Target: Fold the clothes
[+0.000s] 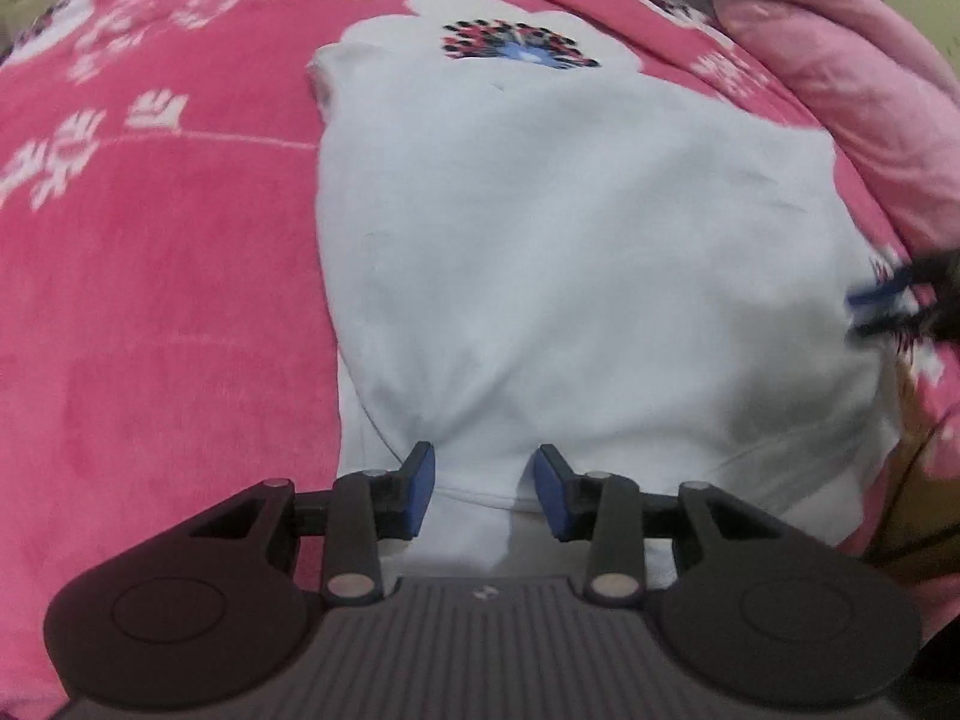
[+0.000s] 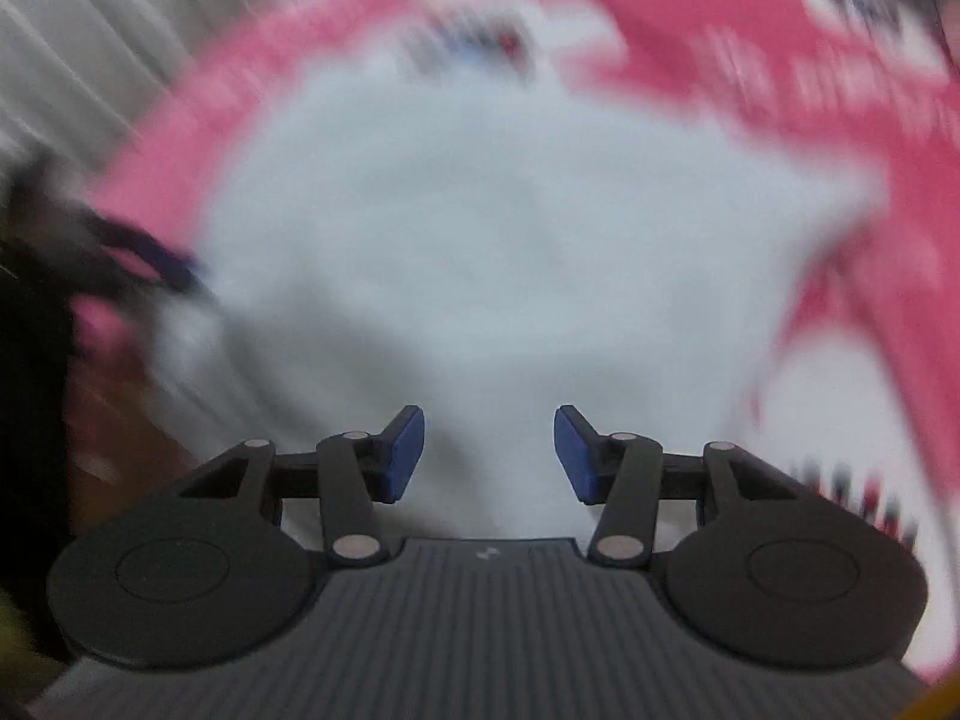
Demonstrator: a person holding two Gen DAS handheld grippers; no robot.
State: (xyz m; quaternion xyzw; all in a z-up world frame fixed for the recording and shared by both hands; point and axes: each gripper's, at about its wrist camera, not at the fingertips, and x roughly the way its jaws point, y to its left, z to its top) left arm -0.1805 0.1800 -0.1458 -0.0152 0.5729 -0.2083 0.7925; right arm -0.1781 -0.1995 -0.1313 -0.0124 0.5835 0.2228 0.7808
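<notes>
Pink fleece blanket (image 1: 156, 276) with white snowflake-like motifs covers the bed, and a paler pink quilt (image 1: 852, 96) is bunched along its far right edge. On the blanket lies the white T-shirt (image 1: 570, 252), spread mostly flat and already narrowed, with a round printed emblem (image 1: 519, 51) in dark, red and blue near its far end and a few soft creases across its body.

The left gripper (image 1: 483, 480) hovers at the shirt's near edge with its jaws partly open; a ridge of white cloth rises between the blue pads (image 1: 420, 489), but they do not appear to press on it, so nothing is held. The right gripper (image 2: 489, 450) also stands partly open over the near part of the shirt; that view is badly blurred, yet no cloth seems pinched between its jaws. In the left wrist view it shows as a dark smear at the shirt's right edge.

The shirt looks like thin, light cotton: limp, easily dragged and prone to wrinkling, with nothing fragile about it. It will likely slide little on the fleece. Taking hold at the hem or at a doubled corner, one on each side, should carry the fold most evenly.
</notes>
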